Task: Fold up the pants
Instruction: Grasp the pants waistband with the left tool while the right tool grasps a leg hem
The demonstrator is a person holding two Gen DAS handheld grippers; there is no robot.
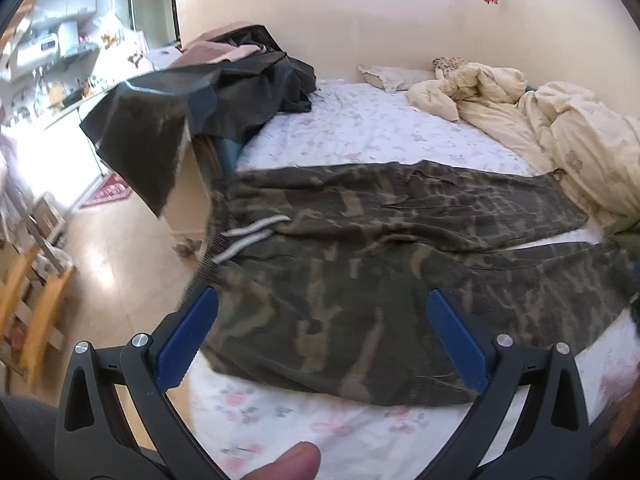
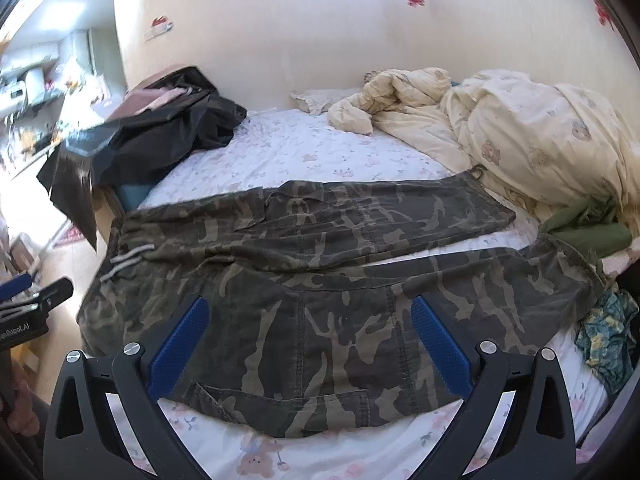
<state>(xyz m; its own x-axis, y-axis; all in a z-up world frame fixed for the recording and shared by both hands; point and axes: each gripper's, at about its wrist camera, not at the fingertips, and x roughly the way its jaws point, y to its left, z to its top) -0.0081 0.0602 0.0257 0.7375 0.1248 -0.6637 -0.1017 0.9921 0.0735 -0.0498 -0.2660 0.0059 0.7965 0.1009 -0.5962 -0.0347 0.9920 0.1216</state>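
Camouflage pants [image 2: 304,280]: flat along bed [image 2: 320,148] near edge, legs apart. Left gripper [image 1: 322,340], right gripper [image 2: 306,340]: wide, empty. Risk: waistband overhanging bed's left edge may slide off.

Daylight floods in from the kitchen area [image 1: 60,64] at far left, blown out to white glare on the floor [image 1: 108,264]. Fisheye curvature bends the wall [image 2: 280,32] (dark vignette at the corners); left-side objects smear with motion blur.

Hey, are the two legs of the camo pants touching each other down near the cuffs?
Apart. The right wrist view shows a strip of white bedsheet between the far leg and the near leg.
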